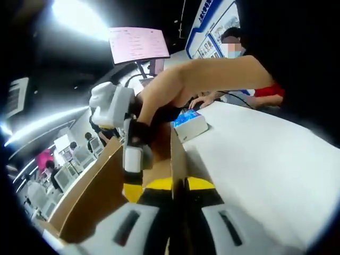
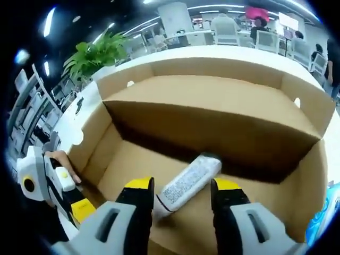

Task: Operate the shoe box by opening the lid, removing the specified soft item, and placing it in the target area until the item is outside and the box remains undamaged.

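Note:
An open brown cardboard shoe box [image 2: 212, 90] stands on a white table. On its floor lies a white soft packet [image 2: 191, 180] with small print, set at a slant. My right gripper [image 2: 183, 188] is open inside the box, its yellow-tipped fingers on either side of the packet's near end. My left gripper [image 1: 179, 185] is shut on the upper edge of a box side wall [image 1: 178, 154]. The right gripper [image 1: 133, 159] reaches down into the box, held by a person's bare arm. At the box's near left corner I see the left gripper [image 2: 69, 199].
A small blue and white carton [image 1: 190, 123] lies on the white table [image 1: 265, 164] past the box. A person in red sits at the table's far end. A green plant [image 2: 101, 53] stands behind the box. Chairs and people are in the background.

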